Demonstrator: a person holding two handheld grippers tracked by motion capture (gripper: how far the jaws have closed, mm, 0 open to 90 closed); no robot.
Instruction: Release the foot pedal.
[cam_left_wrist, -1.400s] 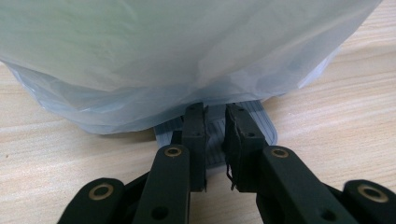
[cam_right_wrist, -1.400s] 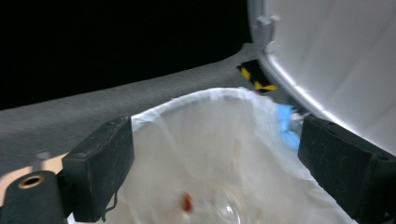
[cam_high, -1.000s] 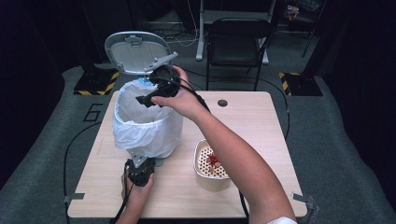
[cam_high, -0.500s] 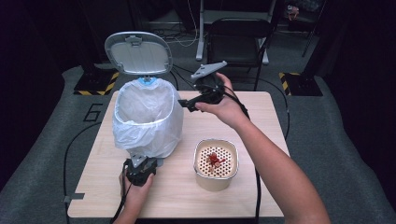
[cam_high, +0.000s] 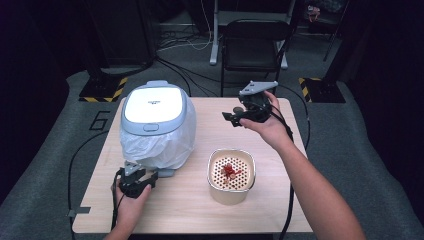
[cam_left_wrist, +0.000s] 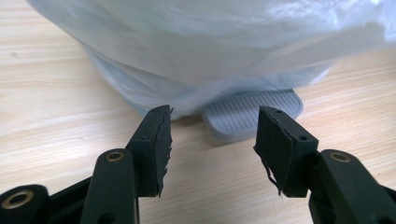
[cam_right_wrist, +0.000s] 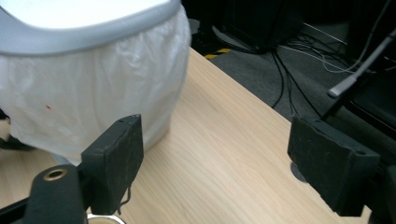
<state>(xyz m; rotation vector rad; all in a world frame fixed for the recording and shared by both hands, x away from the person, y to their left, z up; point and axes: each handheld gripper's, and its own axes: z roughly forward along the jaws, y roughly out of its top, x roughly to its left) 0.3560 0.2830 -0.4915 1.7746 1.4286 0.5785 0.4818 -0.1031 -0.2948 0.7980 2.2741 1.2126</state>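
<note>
Now the lidded bin (cam_high: 156, 120) sits shut at the counter's (cam_high: 280, 200) left, its pedal (cam_left_wrist: 254, 114) straight ahead of the left tongs (cam_left_wrist: 212, 140), just opened and empty, while the right tongs (cam_high: 231, 119) hover apart, wide and empty, closing slightly

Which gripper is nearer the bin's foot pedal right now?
Left. The left gripper sits right at the foot pedal, fingers open; the right gripper hangs beyond the bin's far side.
</note>
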